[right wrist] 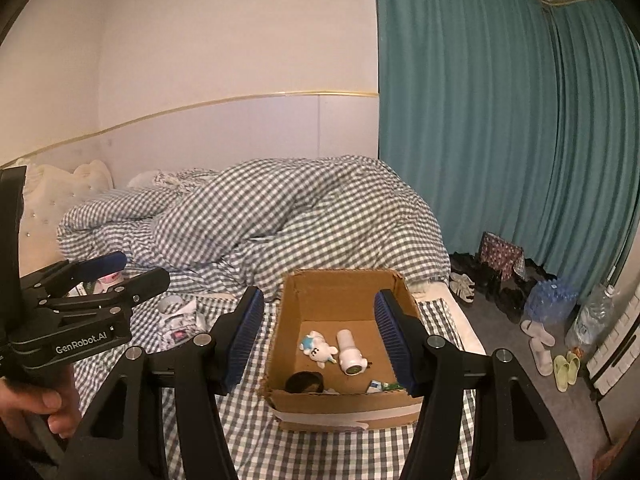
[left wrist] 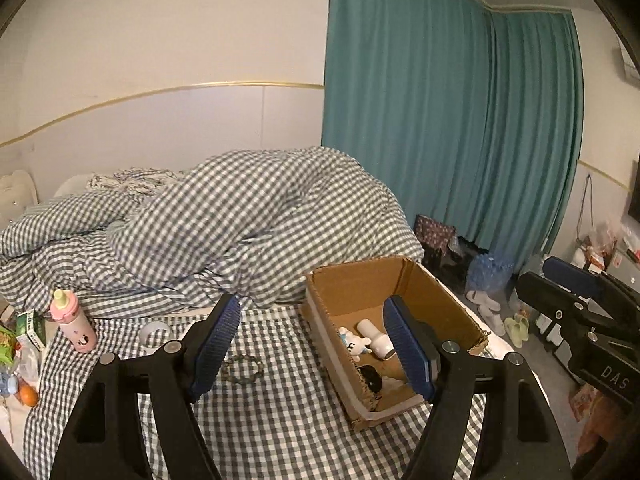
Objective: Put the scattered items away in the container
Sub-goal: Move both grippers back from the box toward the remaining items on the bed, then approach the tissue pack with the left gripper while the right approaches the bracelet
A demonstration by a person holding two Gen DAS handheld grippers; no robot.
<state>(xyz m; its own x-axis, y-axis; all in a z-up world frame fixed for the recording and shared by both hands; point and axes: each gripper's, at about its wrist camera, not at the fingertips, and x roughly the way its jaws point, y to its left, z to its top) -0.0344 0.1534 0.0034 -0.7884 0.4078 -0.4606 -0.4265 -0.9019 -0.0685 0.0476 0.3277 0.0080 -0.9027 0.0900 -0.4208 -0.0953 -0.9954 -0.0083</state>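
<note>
- Looking at progress here, I'd call it roughly half done, judging only by what sits in the cardboard box (right wrist: 340, 292) versus what's outside it on the bed (left wrist: 280, 420).
- Nearest the box: both tools hang just in front of it with nothing in them. The left tool (left wrist: 316, 346) has its fingers spread wide, and so does the right tool (right wrist: 318, 344), which is lined up right over the box's near edge.
- Inside the box: a small white plush toy (right wrist: 318, 346), a white bottle-shaped thing (right wrist: 349, 350) lying beside it, a dark round item (right wrist: 304, 382) in the near corner, and some small packets (right wrist: 384, 387) along the near wall. Those count as tidied.
- Just left of the box, on the checked sheet: a beaded bracelet (left wrist: 242, 368), not yet picked up.
- Further left of the box: a roll of white tape (left wrist: 155, 333), then a pink baby bottle (left wrist: 74, 322) standing upright, and a green carton (left wrist: 32, 328) next to it.
- Far left of the box, at the bed's edge: more bits, including something orange (left wrist: 27, 395); too blurry to name properly.
- Behind the box: only the heaped checked duvet (left wrist: 240, 224).
- My guess is the bracelet goes next since it's closest.
</note>
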